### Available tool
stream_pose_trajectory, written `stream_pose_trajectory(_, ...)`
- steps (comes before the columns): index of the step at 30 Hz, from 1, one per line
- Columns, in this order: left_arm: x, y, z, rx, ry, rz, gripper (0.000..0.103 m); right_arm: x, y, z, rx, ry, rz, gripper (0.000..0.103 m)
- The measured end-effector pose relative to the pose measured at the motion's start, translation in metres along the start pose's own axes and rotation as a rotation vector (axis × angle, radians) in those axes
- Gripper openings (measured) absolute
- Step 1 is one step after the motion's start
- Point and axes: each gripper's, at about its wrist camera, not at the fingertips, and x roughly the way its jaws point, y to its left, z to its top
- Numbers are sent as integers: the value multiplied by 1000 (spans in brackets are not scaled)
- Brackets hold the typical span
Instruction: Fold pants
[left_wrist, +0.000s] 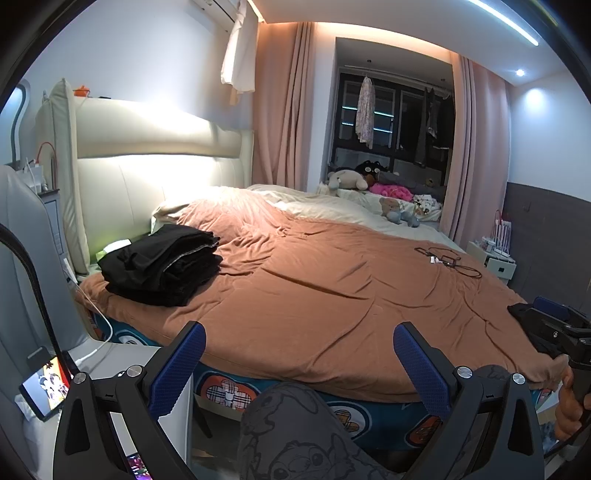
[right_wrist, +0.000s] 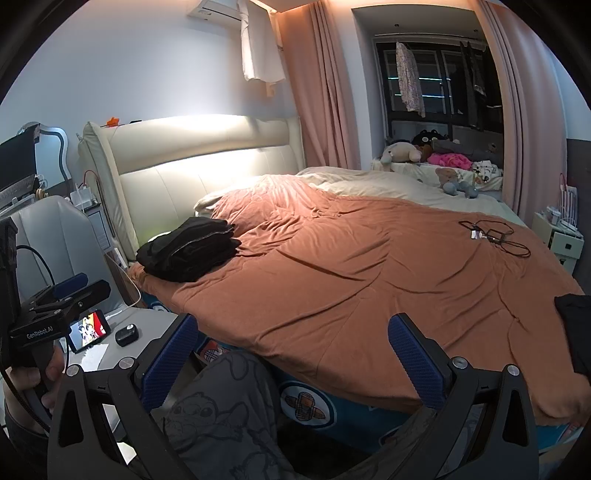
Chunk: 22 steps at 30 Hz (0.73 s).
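A stack of folded black pants (left_wrist: 162, 264) lies on the orange-brown duvet (left_wrist: 332, 288) near the headboard; it also shows in the right wrist view (right_wrist: 190, 249). My left gripper (left_wrist: 299, 354) is open and empty, held off the bed's near edge. My right gripper (right_wrist: 291, 350) is open and empty, also off the near edge. More black cloth (right_wrist: 574, 325) lies at the duvet's right edge, partly cut off; in the left wrist view it (left_wrist: 519, 310) sits just beyond the right gripper's body.
A black cable with a small white plug (left_wrist: 448, 260) lies on the duvet's far right. Stuffed toys (left_wrist: 354, 179) sit by the window. A phone (right_wrist: 90, 330) stands on the white bedside table (right_wrist: 147, 325). The person's grey printed knee (left_wrist: 291, 424) is below.
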Motion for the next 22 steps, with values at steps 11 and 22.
stream_pose_trajectory(11, -2, 0, -1, 0, -4, 0, 102, -1, -1, -1, 4, 6, -1, 103)
stream_pose_trajectory(22, -8, -4, -3, -5, -11, -5, 103, -3, -1, -1, 5, 6, -4, 103)
